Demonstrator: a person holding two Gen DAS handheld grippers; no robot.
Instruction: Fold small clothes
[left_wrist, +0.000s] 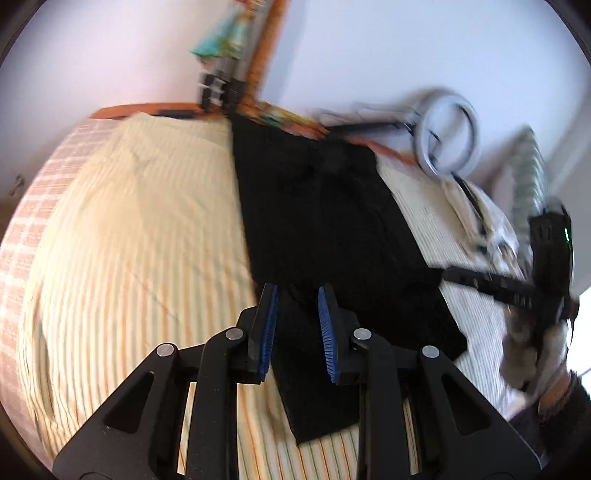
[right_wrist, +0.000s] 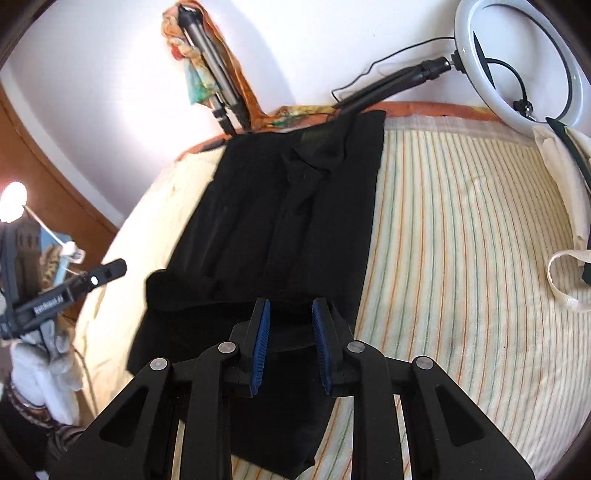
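- Left wrist view: left gripper (left_wrist: 297, 325) hovers, jaws apart and empty, over the garment's (left_wrist: 325, 221) near edge (likely lining up a grab).
- Right gripper (right_wrist: 290, 341) likewise gapes above the near hem.
- Black garment lies spread on the striped bed (right_wrist: 461, 240), ready for folding.

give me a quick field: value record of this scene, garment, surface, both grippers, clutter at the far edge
garment: black garment, spread lengthwise on the bed, near end partly folded over
surface: striped bedsheet
left gripper: open, empty, over the garment's near end
right gripper: open, empty, over the garment's near end
far edge: ring light, tripod against the wall
right side of bed: white cloth bag
fold state: not finished
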